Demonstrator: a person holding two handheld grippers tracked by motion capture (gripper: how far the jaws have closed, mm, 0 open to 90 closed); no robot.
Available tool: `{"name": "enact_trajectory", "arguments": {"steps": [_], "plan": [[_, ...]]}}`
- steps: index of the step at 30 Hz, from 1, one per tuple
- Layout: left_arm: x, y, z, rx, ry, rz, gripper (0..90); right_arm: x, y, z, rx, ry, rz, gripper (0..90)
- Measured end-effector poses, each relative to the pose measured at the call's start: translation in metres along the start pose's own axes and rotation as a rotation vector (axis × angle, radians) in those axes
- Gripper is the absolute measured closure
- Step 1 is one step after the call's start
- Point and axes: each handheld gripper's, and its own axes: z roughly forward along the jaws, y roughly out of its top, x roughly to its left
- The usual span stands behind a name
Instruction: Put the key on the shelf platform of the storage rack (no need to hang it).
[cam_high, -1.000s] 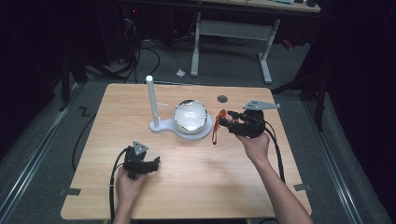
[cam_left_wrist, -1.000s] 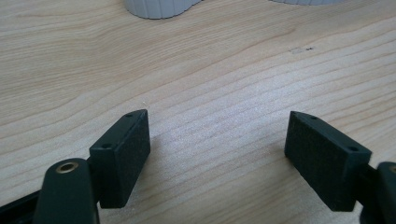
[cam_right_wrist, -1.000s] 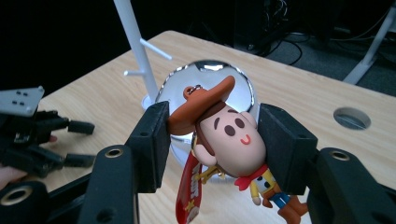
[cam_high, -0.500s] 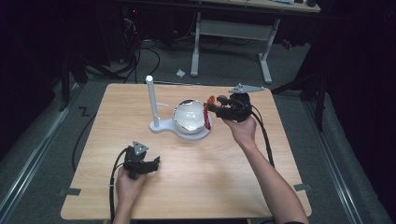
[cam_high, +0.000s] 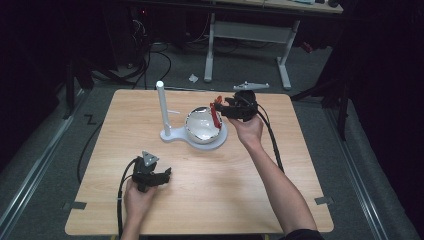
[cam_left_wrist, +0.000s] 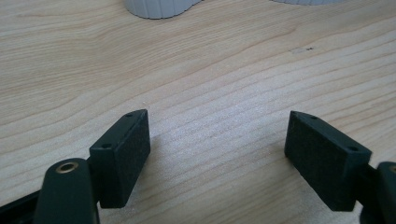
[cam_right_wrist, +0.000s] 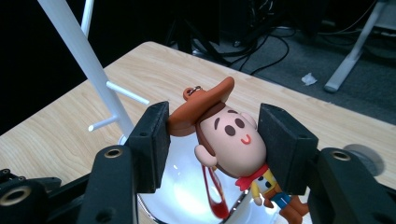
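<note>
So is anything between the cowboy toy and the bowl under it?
Nothing visible. The right gripper holds the cowboy toy by its head right above the shiny bowl, and its red strap hangs down toward the bowl.

We see a small cowboy figure (cam_right_wrist: 232, 140) with a brown hat, a red scarf and a red loop hanging below, tilted and clamped at its head between the 2 pads of the right gripper (cam_right_wrist: 212, 144). It hangs just above the shiny bowl (cam_high: 202, 127), on the bowl's rim farthest from the white post (cam_high: 162, 107).
</note>
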Motion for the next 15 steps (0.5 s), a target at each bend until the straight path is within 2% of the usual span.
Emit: {"name": "enact_trajectory", "arguments": {"steps": [7, 9, 10, 15], "plan": [[0.000, 0.000, 0.000, -0.002, 0.003, -0.004, 22.6, 0.004, -0.009, 0.019, 0.015, 0.023, 0.014, 45.5], [0.000, 0.000, 0.000, -0.001, 0.002, -0.005, 22.7, 0.006, -0.011, 0.022, 0.025, 0.024, 0.016, 45.5], [0.000, 0.000, 0.000, -0.003, 0.004, -0.005, 22.7, 0.007, -0.013, 0.028, 0.050, 0.020, 0.007, 45.5], [0.000, 0.000, 0.000, -0.002, 0.004, -0.005, 22.6, 0.008, -0.019, 0.041, 0.071, 0.020, 0.011, 45.4]]}}
